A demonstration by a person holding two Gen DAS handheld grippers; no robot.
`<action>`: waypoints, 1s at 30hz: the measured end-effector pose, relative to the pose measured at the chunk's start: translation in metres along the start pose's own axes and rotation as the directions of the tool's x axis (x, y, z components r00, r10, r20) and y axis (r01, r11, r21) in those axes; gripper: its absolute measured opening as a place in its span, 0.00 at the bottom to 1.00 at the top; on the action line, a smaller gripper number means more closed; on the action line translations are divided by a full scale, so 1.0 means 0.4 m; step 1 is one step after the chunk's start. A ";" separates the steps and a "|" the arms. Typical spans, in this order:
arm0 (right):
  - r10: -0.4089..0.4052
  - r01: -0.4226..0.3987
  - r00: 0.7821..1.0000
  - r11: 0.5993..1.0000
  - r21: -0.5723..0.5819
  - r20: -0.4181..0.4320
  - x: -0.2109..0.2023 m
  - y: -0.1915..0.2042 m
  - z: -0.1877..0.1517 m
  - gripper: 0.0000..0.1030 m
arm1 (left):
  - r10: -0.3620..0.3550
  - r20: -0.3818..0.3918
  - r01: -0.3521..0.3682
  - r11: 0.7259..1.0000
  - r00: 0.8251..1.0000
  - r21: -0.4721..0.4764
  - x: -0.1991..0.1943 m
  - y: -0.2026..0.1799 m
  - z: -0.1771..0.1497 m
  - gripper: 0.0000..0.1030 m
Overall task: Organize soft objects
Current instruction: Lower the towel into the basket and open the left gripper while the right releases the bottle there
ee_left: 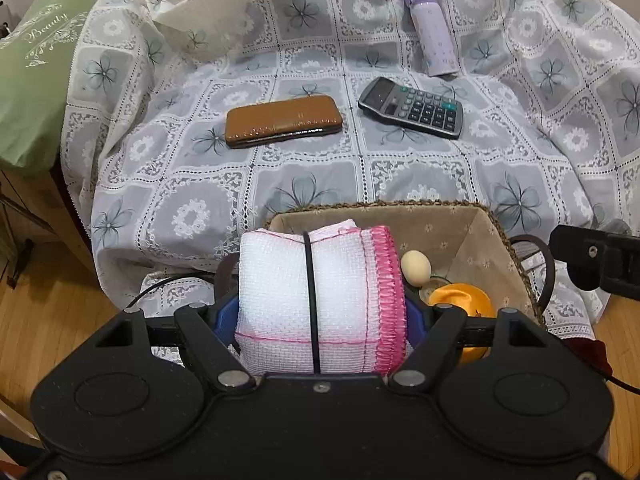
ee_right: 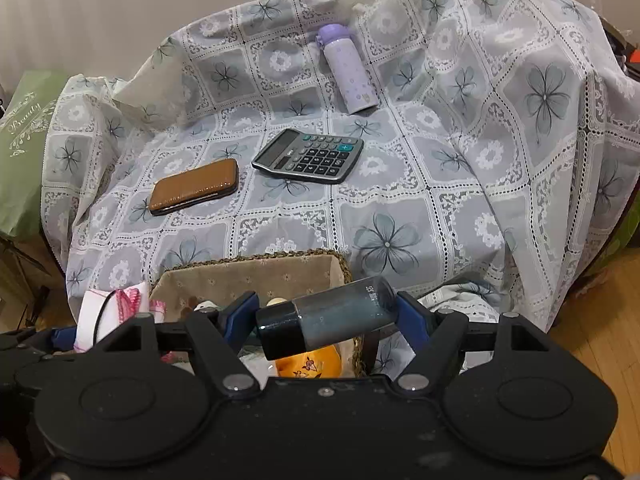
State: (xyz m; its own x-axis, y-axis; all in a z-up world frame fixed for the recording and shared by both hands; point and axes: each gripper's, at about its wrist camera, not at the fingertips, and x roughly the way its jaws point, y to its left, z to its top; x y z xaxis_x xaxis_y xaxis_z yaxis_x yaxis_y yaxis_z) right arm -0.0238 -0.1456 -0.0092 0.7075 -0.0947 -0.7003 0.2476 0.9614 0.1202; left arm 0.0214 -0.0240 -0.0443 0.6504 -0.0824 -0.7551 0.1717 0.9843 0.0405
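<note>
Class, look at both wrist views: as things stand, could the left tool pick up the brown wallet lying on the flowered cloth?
Probably not yet. The left tool is already shut on the folded white-and-pink cloth above the basket. The brown wallet lies uncovered with nothing blocking it, but the tool must release its load first.

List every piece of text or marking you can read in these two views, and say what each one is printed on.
"Beauty": white script with a floral flourish on the green bag, at the left edge of both views.
Calculator: key markings are there, too small to read.
Dark bottle held in the right tool: pale vertical print near its base, too blurred to read.
Purple bottle: only a dotted pattern, no legible text.
Brown case: a small mark, unreadable.
</note>
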 end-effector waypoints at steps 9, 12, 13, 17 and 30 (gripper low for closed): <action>-0.002 0.002 1.000 1.000 -0.007 -0.024 0.013 0.007 0.004 0.71 | -0.012 -0.034 0.012 1.000 0.999 -0.011 0.014 0.003 -0.005 0.70; -0.001 0.001 1.000 1.000 -0.009 -0.031 0.016 0.005 0.004 0.71 | -0.018 -0.040 0.017 1.000 0.999 -0.011 0.016 0.003 -0.004 0.70; -0.001 0.001 0.999 1.000 -0.009 -0.032 0.017 0.005 0.004 0.71 | -0.018 -0.041 0.018 1.000 0.999 -0.010 0.016 0.003 -0.004 0.70; 0.001 -0.002 0.999 1.000 -0.009 -0.037 0.021 0.007 0.006 0.71 | -0.016 -0.032 0.015 1.000 0.999 -0.011 0.013 0.003 -0.002 0.76; -0.018 0.016 0.999 0.999 -0.039 -0.045 0.040 0.022 0.000 0.71 | 0.007 -0.022 -0.008 1.000 1.000 -0.030 0.005 0.015 -0.006 0.77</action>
State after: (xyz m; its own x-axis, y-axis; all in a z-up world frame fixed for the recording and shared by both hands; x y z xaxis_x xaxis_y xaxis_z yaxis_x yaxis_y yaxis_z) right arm -0.0103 -0.1387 -0.0196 0.6726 -0.1002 -0.7332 0.2327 0.9692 0.0811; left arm 0.0219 -0.0177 -0.0473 0.6354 -0.0721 -0.7688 0.1447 0.9891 0.0268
